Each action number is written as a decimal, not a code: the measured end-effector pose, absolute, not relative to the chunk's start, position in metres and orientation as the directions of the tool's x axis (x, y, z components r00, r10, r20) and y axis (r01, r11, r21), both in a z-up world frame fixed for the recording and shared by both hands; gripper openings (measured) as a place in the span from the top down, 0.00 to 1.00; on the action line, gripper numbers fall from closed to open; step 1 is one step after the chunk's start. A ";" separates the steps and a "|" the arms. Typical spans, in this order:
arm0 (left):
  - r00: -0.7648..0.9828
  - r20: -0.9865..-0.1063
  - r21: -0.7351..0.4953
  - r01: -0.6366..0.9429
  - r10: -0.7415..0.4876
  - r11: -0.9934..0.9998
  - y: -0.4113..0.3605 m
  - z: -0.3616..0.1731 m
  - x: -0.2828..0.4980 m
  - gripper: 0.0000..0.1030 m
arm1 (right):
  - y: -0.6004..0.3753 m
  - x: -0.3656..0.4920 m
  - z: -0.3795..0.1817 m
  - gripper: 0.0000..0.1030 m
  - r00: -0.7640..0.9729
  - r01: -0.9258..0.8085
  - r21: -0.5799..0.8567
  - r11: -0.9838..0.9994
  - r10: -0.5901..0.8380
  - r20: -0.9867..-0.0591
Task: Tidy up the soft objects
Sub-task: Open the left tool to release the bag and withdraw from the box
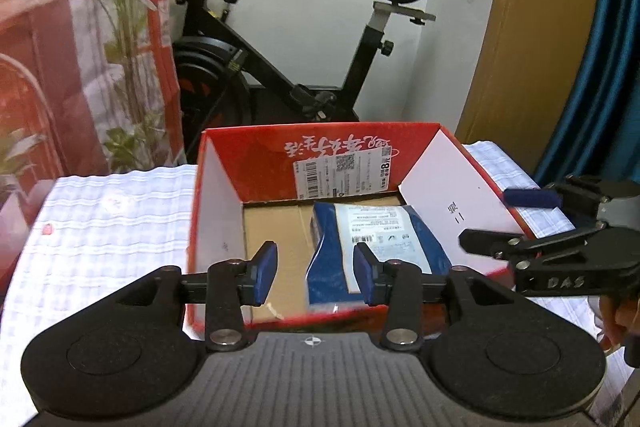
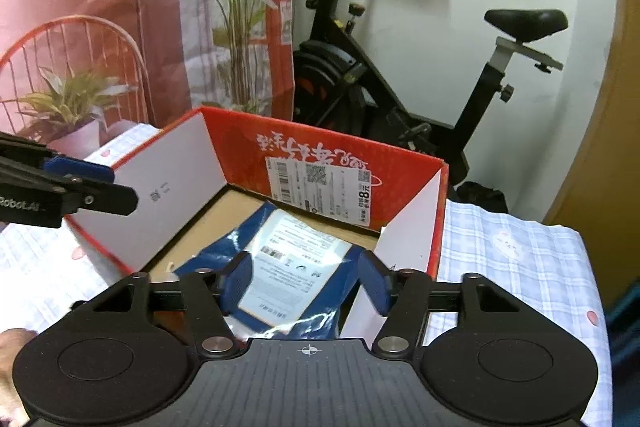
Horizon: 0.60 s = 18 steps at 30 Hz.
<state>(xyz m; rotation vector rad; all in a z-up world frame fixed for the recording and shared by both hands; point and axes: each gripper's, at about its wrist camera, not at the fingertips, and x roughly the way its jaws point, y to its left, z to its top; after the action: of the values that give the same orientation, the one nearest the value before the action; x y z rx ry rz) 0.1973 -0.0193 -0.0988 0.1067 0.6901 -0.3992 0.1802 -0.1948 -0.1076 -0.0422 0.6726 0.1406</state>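
The worktop (image 1: 112, 211), under a pale checked cloth, carries a red cardboard box (image 1: 320, 163) with its flaps standing open. On the box floor, toward its right wall, lies the blue soft package (image 1: 376, 247) with a white label facing up. The step in hand looks like letting the package settle and clearing out, so both tools should lift straight up, fingers spread, without snagging the plastic or knocking the flaps.

The right gripper (image 2: 306, 281) has its fingers apart; the package lies below and between them, and neither pad appears to press on it. The left gripper (image 1: 316, 273) also has its fingers apart and empty, and the package's near left corner shows just beyond its right finger.
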 end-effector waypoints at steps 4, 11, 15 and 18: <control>0.721 -0.624 0.005 0.387 -0.300 0.922 -0.012 -0.096 0.175 0.55 | -0.192 0.155 -0.093 0.11 0.814 -0.112 0.017 0.994 0.102 -0.572; 0.760 -0.591 0.036 0.360 -0.270 0.932 0.003 -0.088 0.135 0.18 | -0.180 0.114 -0.079 0.00 0.851 -0.085 -0.004 0.996 0.071 -0.521; 0.789 -0.565 0.091 0.353 -0.244 0.931 0.006 -0.086 0.109 0.00 | -0.173 0.093 -0.081 0.00 0.848 -0.092 0.024 0.995 0.091 -0.522; 0.785 -0.567 0.084 0.356 -0.249 0.931 0.011 -0.088 0.096 0.00 | -0.167 0.078 -0.085 0.00 0.845 -0.085 0.045 0.995 0.096 -0.526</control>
<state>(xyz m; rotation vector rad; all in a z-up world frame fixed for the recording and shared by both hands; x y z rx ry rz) 0.0962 0.0110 -0.0878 0.1913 0.5830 -0.3287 0.0778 -0.1668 -0.0854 0.0198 0.5555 0.0952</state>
